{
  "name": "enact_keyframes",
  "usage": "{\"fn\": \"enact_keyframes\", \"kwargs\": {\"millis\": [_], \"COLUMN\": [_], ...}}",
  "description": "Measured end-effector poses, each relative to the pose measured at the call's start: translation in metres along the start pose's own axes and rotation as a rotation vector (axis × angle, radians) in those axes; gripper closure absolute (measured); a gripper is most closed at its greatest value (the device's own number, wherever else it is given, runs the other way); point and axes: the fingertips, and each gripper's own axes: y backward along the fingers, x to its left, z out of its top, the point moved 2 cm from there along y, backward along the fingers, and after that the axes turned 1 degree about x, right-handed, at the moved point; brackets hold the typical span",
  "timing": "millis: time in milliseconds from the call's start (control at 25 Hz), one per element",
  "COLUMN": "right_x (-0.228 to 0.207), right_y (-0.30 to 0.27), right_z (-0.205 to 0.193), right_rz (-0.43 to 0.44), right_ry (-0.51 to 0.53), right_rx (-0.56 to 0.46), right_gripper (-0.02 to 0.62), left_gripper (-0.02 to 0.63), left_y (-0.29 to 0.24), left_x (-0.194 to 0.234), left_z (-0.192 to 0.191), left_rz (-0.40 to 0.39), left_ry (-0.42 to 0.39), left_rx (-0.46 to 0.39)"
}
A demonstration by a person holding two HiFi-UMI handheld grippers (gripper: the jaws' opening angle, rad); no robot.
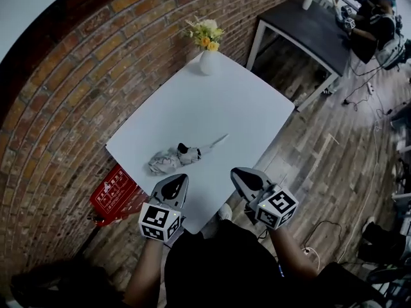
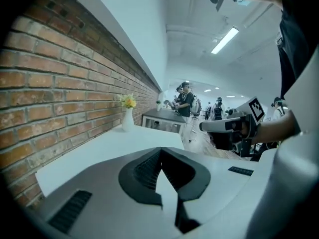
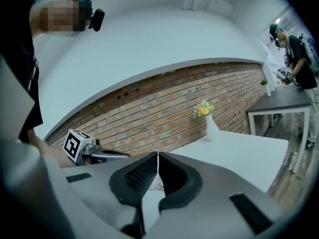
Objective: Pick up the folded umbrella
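The folded umbrella [image 1: 172, 158], a crumpled grey-white bundle with a dark strap and a pale handle pointing right, lies on the white table [image 1: 225, 101] near its front left corner. My left gripper [image 1: 180, 178] hovers at the table's front edge just below the umbrella, apart from it, jaws shut with nothing in them [image 2: 160, 149]. My right gripper [image 1: 236, 172] is to the right over the front edge, its jaws shut and empty too [image 3: 158, 154]. A scrap of the umbrella [image 3: 155, 183] shows below the right jaws.
A white vase of yellow flowers [image 1: 207, 59] stands at the table's far corner by the brick wall. A red sign [image 1: 114, 192] lies on the floor at the left. A black table [image 1: 314, 24] and people stand at the far right, with cables on the wooden floor.
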Motion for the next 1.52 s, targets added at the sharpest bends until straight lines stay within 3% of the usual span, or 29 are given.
{"fn": "enact_keyframes", "kwargs": {"millis": [520, 920, 1240, 1520], "right_x": [-0.013, -0.030, -0.039, -0.043], "right_y": [0.015, 0.026, 0.013, 0.000], "right_z": [-0.032, -0.048, -0.052, -0.055], "right_rz": [-0.149, -0.187, -0.172, -0.146], "right_ry": [0.006, -0.033, -0.035, -0.046], "right_rx": [0.040, 0.067, 0.091, 0.111], "right_gripper": [0.572, 0.572, 0.572, 0.572], "left_gripper": [0.591, 0.583, 0.488, 0.383], "left_y": [-0.094, -0.153, -0.187, -0.207], "left_x": [0.000, 0.010, 0.023, 0.027], "left_z": [-0.018, -0.050, -0.075, -0.096], "left_rz": [-0.180, -0.239, -0.270, -0.325], "left_ry": [-0.242, -0.473, -0.617, -0.666], "left_rx": [0.199, 0.383, 0.522, 0.627]}}
